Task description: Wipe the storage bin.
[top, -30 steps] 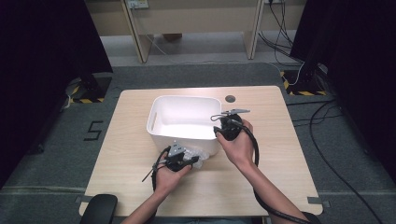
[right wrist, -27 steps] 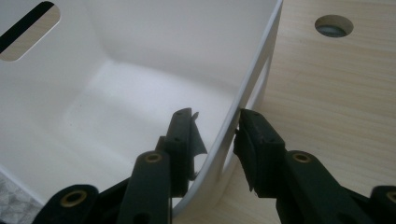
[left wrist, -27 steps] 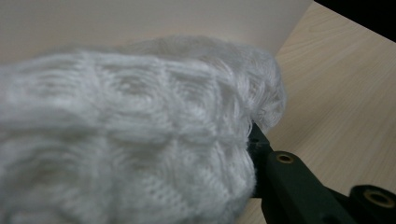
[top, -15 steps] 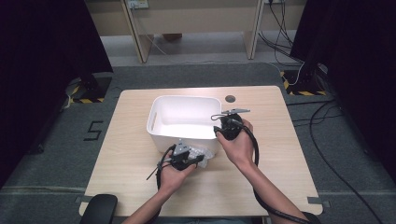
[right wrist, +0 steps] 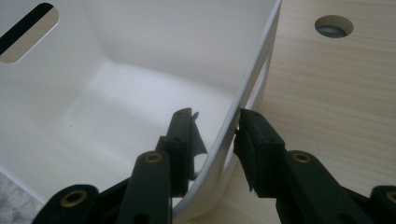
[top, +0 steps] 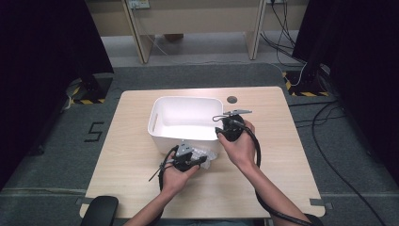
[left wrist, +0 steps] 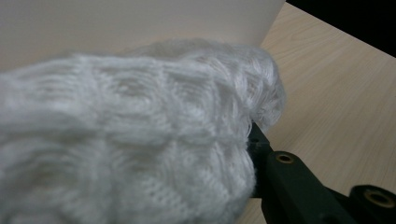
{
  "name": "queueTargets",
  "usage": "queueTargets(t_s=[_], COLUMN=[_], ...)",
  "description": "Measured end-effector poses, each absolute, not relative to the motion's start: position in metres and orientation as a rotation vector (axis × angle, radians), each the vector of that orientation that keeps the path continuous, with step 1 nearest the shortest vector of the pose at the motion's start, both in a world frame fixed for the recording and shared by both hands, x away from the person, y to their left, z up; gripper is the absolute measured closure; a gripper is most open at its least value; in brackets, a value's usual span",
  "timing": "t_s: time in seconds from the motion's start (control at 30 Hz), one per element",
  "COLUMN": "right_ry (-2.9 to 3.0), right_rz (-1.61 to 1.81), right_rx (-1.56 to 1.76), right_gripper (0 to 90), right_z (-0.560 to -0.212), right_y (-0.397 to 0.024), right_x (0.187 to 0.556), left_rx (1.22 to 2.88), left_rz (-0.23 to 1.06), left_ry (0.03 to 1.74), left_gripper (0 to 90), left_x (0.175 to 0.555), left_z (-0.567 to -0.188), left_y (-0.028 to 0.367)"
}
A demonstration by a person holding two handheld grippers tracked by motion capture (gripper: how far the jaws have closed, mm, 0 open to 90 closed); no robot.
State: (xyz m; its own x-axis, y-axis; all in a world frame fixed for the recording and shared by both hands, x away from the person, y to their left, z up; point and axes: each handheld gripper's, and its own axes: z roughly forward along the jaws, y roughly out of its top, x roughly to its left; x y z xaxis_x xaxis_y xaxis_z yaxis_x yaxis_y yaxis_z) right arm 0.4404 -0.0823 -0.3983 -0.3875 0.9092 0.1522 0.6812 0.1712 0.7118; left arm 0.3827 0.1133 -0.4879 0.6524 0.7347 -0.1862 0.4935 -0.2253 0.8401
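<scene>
Left claw [top: 203, 160] low over the near middle of the worktop [top: 131, 155], clamped on a white knitted cloth [top: 207, 154] that lies just in front of the tub's near wall. Right claw [top: 221, 123] at the near right corner of the white tub [top: 162, 113], straddling its rim. Small round hole [top: 231, 99] in the worktop beyond the tub's far right corner. Both forearms in from the near edge, a black cable along each.

From the left claw's camera: cloth [left wrist: 126, 144] bunched up close, pinched against one black finger [left wrist: 261, 149] at lower right; pale tub wall [left wrist: 140, 23] right behind it, bare wood [left wrist: 336, 93] to the right.

From the right claw's camera: claw [right wrist: 215, 126] with one finger inside the tub [right wrist: 140, 70] and one outside, the thin wall between them; jaws partly apart, pads close to the wall, firm contact not certain. Handle slot [right wrist: 28, 32] in the far wall at upper left, round hole [right wrist: 334, 25] at upper right.
</scene>
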Motion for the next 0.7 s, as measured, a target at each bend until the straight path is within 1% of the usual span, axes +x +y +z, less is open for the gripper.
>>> queueTargets(t_s=[0.7], right_ry=[2.145], right_rz=[1.047], right_rx=[1.52], right_gripper=[66.7], right_z=[-0.398], right_y=[-0.082], right_x=[0.441], left_rx=[1.862], left_rz=[0.33], left_ry=[0.924], left_gripper=[75.2], left_x=[0.379], left_z=[-0.461], left_y=[0.11])
